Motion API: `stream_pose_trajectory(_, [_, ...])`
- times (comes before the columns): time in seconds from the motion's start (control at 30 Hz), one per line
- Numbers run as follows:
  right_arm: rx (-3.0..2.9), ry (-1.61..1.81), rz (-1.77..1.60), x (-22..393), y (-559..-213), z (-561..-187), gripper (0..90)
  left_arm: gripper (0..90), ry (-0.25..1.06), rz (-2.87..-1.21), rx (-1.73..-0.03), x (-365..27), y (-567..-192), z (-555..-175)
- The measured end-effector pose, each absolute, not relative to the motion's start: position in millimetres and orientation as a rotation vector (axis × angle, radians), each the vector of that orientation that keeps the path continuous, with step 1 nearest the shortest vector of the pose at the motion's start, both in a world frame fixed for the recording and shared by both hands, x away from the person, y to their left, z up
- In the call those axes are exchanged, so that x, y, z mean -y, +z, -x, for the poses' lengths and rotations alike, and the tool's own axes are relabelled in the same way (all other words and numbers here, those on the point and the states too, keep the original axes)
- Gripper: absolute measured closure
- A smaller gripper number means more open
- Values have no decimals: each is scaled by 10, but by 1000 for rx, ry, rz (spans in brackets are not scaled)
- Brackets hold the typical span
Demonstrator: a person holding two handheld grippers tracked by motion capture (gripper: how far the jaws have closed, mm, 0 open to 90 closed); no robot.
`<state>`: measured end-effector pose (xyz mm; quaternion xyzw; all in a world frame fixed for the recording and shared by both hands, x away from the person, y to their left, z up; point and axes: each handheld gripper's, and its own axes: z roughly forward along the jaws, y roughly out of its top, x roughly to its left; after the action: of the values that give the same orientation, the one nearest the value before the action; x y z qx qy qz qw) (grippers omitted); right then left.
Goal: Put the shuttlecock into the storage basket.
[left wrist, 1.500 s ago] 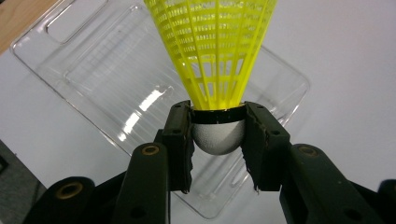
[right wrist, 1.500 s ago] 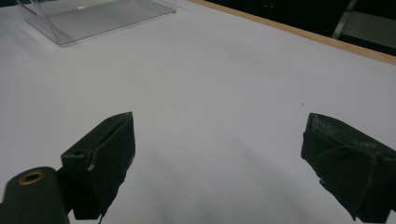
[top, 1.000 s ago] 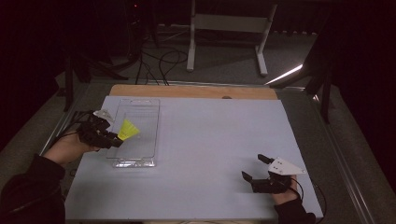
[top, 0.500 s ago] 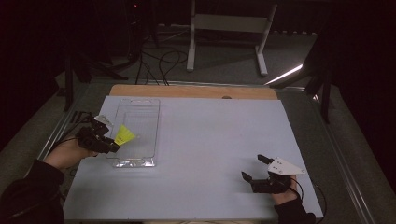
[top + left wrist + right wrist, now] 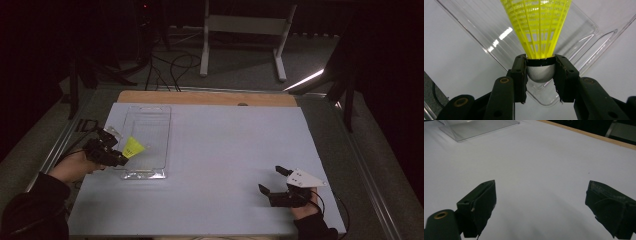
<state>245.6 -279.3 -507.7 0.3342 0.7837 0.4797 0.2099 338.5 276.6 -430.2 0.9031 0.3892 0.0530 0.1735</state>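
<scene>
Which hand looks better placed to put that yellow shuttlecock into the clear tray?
The left claw: it already grips the shuttlecock by its cork, right over the tray. The right claw rests open, far across the table.

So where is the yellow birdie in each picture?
High view: the yellow shuttlecock is at the left, in the left gripper, over the clear tray.
Left gripper view: the shuttlecock is top centre, its grey cork nipped between the jaws.
Right gripper view: I can't find it there.
Shared landmark: the clear tray.
</scene>
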Motion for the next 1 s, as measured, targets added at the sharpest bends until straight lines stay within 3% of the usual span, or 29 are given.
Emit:
stream_pose_trajectory(0.33, [-2183,1332,-930,2794,-5083,-2461,100,647,98,-2615,-1072,-2704,-4387,-3402])
stream_pose_trajectory(1.0, [-2182,1330,-931,2798,-5082,-2461,100,631,119,-2638,-1138,-2646,-4358,-3477])
